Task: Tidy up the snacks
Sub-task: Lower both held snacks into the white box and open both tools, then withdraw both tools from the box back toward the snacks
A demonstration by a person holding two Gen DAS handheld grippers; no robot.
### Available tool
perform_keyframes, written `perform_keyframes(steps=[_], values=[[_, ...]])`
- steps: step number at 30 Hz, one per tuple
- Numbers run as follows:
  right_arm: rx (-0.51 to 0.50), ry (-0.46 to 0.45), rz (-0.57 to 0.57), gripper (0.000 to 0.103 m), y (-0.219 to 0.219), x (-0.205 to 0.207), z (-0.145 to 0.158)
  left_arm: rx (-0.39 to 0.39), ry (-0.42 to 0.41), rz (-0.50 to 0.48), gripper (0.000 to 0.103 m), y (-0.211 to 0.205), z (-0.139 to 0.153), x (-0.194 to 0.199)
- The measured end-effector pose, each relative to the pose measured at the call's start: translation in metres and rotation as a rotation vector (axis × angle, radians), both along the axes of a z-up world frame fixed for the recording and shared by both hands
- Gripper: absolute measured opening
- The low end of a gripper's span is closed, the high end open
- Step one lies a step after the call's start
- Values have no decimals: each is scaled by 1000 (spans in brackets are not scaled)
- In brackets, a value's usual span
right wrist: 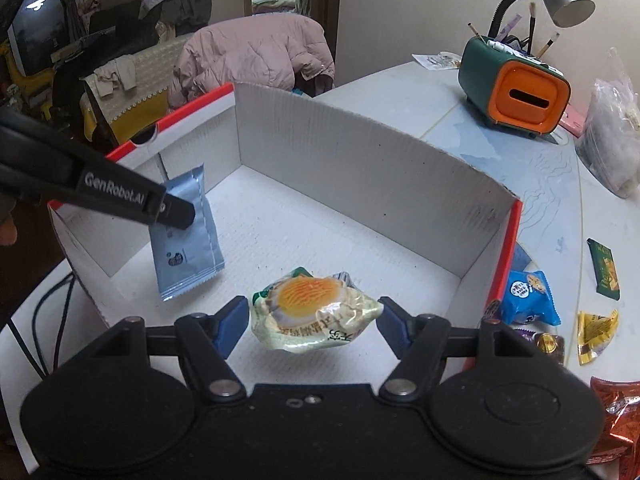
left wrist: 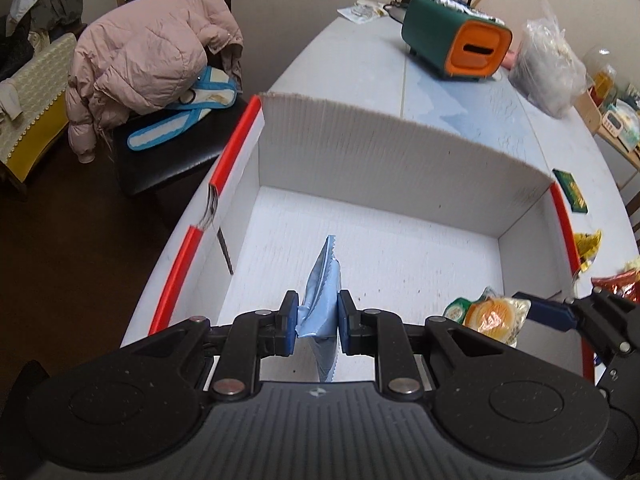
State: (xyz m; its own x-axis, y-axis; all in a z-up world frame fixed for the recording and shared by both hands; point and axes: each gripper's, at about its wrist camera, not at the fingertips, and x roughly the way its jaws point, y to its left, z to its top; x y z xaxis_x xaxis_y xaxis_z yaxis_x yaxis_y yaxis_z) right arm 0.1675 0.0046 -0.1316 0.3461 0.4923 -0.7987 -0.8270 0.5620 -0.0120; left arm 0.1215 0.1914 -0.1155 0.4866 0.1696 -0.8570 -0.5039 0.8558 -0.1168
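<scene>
Blue packet [left wrist: 320, 296] between left fingers [left wrist: 289, 320]

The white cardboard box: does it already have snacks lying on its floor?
No, its floor is bare; the light blue packet hangs clamped in the left gripper.

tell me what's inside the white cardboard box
Nothing rests on the box floor that shows. A blue packet hangs above it in the left gripper's shut jaws, and a yellow-orange pastry pack sits between the right gripper's jaws. The grippers cover the near floor.
</scene>
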Motion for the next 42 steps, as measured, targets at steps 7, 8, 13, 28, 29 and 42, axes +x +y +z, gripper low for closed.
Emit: perform_keyframes(steps=[7,8,13,28,29,42], values=[[7,12,-16,70,-1,3,-1,-11,16,-23,19,-3,-6,-3],[8,10,-18,70,-2,2,-1,-11,14,-28,19,-3,-6,-4],[18,20,-33,70,-5,1,0,-9,14,-45,20,-7,-6,-8],[75,-25,-32,84,-17,-18,25,5,-47,-84,35,-9,10,-28],[81,-30,-36,85,-18,-20,28,10,-58,-91,45,-10,14,-30],[190,-48,-158,88,-53,-38,66,84,-225,-237,68,-41,59,-50]])
